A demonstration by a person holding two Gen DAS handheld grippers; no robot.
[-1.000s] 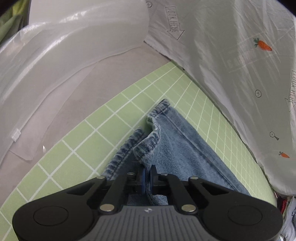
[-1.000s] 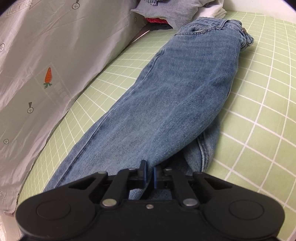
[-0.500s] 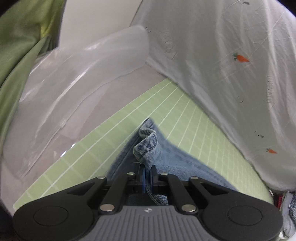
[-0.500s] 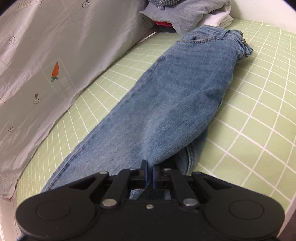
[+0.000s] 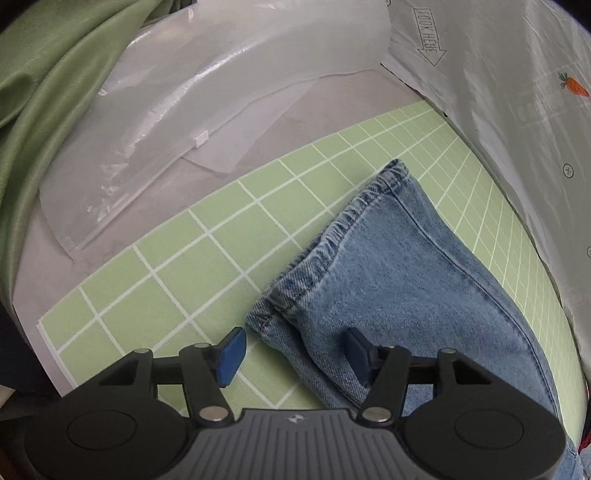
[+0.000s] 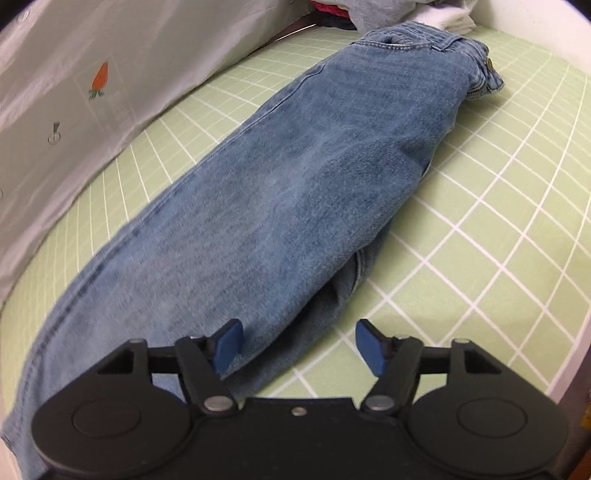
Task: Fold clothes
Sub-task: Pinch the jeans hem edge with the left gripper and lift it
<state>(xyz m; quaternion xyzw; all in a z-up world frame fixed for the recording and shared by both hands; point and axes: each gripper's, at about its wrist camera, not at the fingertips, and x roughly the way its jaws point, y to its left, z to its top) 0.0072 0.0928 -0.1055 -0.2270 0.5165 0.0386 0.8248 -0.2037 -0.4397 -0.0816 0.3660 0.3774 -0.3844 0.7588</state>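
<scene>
Left wrist view first: our left gripper (image 5: 293,352) has its blue fingers (image 5: 231,355) spread, and they are still opening. We see the hem end of the jeans (image 5: 399,280) lying between them, but the fingers do not press on it. One finger sits over the green mat (image 5: 177,280) and the other sits over the blue cloth. The leg end lies flat on the mat, with its stitched hem pointing up and away from us. Past the mat we see the grey desk (image 5: 325,107). A clear plastic bag (image 5: 207,96) lies on it. A green cloth (image 5: 55,85) hangs at the far left. A white sheet with carrots (image 5: 524,110) runs along the right side of the mat.

Right wrist view next: our right gripper (image 6: 299,347) has its fingers (image 6: 227,345) spread too, and they are opening as well. The edge of the jeans (image 6: 295,177) lies between them, and nothing is pinched. The jeans stretch long across the green mat (image 6: 498,236), folded leg on leg. The waist with its button is at the far end. Behind the waist we see a pile of clothes (image 6: 388,13). The carrot sheet (image 6: 92,66) runs along the left side.
</scene>
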